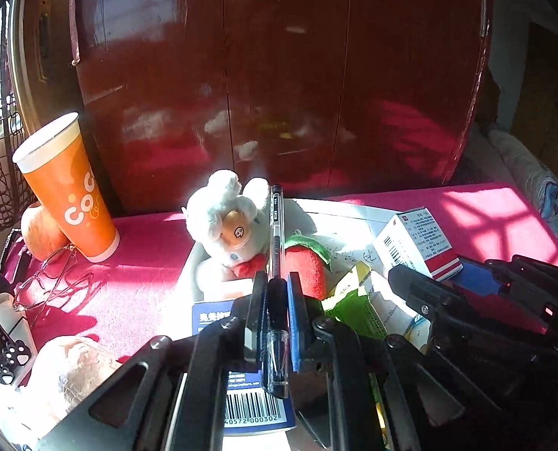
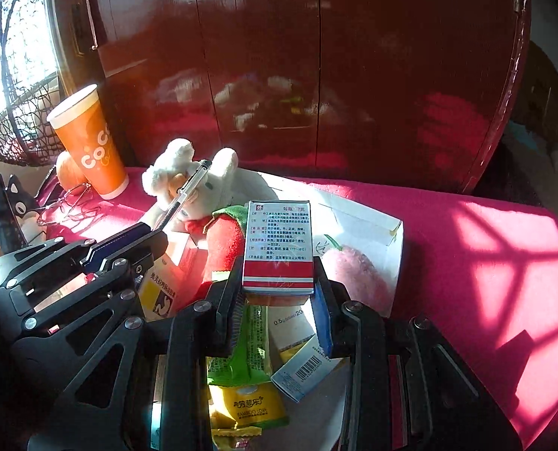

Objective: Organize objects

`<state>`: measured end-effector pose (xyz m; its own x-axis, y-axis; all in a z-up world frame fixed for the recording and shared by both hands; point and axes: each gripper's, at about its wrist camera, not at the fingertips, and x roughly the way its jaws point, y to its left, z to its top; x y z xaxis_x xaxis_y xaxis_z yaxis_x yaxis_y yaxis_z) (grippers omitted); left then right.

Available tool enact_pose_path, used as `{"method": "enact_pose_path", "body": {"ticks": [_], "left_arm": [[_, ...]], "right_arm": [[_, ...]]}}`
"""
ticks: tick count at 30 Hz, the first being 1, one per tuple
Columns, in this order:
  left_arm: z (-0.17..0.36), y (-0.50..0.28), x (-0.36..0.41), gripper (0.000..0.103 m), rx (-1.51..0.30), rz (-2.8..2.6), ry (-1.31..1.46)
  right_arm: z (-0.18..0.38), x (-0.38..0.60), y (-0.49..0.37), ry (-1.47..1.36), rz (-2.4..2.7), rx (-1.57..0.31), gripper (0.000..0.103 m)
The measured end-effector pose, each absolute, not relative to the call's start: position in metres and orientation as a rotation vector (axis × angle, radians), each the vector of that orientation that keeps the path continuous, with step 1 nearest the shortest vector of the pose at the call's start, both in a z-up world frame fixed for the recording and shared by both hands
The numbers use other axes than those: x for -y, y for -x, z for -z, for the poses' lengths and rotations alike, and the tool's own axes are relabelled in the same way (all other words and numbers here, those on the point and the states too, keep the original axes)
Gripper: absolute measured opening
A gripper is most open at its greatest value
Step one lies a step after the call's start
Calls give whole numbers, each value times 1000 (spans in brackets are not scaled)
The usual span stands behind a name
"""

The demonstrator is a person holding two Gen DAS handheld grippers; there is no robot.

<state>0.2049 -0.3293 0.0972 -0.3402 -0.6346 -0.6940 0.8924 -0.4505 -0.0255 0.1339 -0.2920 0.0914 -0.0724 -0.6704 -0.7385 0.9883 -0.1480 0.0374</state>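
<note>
Behind the pink-clothed table [image 2: 448, 233] and its white cardboard tray [image 2: 388, 225], the left gripper [image 1: 277, 293] clamps a clear black-ink pen [image 1: 275, 233] pointing forward, while the right gripper [image 2: 277, 293] clamps a red-striped white medicine box [image 2: 279, 244].

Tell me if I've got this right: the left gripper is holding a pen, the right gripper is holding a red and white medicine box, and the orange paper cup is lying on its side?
Not quite. The orange paper cup stands upright on the pink cloth, as the left wrist view shows. The rest holds: the left gripper is shut on the pen, and the right gripper is shut on the red and white medicine box.
</note>
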Motion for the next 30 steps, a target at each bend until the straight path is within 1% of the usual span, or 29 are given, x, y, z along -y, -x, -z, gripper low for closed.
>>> {"method": "enact_pose_path", "body": {"ticks": [12, 15, 17, 18, 19, 20, 22, 23, 24, 25, 26, 27, 30], "left_arm": [[-95, -199, 326, 8, -543, 1989, -754], [-94, -199, 325, 9, -567, 2006, -747], [-93, -200, 327, 12, -587, 2002, -749], [-93, -201, 326, 22, -579, 1984, -747], [-94, -203, 326, 38, -566, 1966, -740], [-95, -206, 326, 46, -553, 1943, -724], [-97, -216, 326, 92, -545, 1880, -685], [-98, -222, 327, 99, -548, 1845, -659], [-99, -229, 326, 103, -555, 1823, -629], [-100, -233, 325, 103, -567, 1817, -609], [-100, -236, 323, 103, -570, 1807, -599], [-101, -237, 320, 103, -562, 1794, -597], [-102, -235, 310, 103, -524, 1779, -595]], "right_arm": [[-91, 295, -120, -777, 1627, -535, 32], [-90, 295, -117, -793, 1616, -519, 32], [-90, 295, -117, -790, 1614, -514, 33], [-91, 294, -117, -782, 1619, -509, 33], [-93, 292, -116, -776, 1627, -502, 33], [-94, 291, -115, -774, 1637, -495, 33], [-95, 289, -108, -788, 1653, -469, 33], [-96, 288, -104, -797, 1664, -454, 39], [-97, 286, -99, -805, 1677, -435, 48], [-98, 283, -94, -812, 1690, -414, 72], [-98, 281, -90, -813, 1704, -398, 87], [-99, 278, -88, -806, 1714, -389, 89], [-102, 273, -92, -752, 1734, -420, 89]]}}
